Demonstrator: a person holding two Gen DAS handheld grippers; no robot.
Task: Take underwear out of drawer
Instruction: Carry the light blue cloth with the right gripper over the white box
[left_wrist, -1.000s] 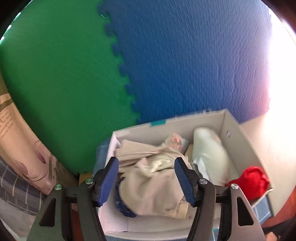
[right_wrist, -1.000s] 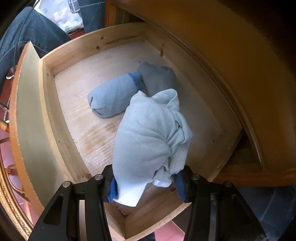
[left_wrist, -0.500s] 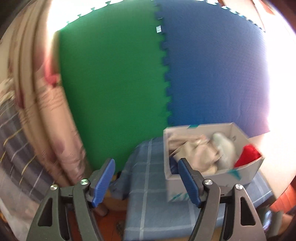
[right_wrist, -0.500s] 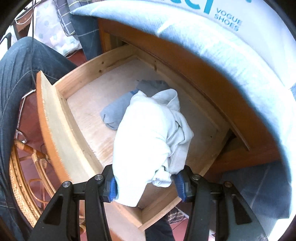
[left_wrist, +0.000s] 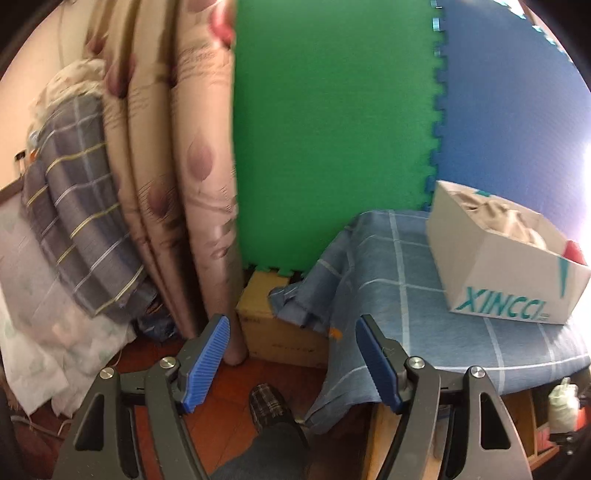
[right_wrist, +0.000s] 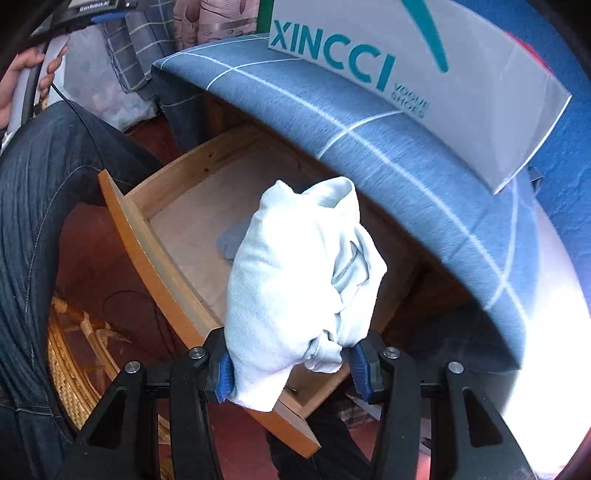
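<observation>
Green and blue foam mats cover the wall, floral curtain to their left. Blue checked cloth covers the cabinet top; white XINCCI shoebox sits on it, holding beige clothes and something red.

Right gripper: jaws clamped on a pale blue underwear bundle, held in the air above the open wooden drawer, clear of its floor. Another grey-blue piece lies in the drawer, mostly hidden behind the bundle.

Left gripper: jaws wide, nothing between them, pointing at the floor gap between curtain and cabinet, with a cardboard box there. Person's slippered foot below; denim-clad leg beside the drawer front.
</observation>
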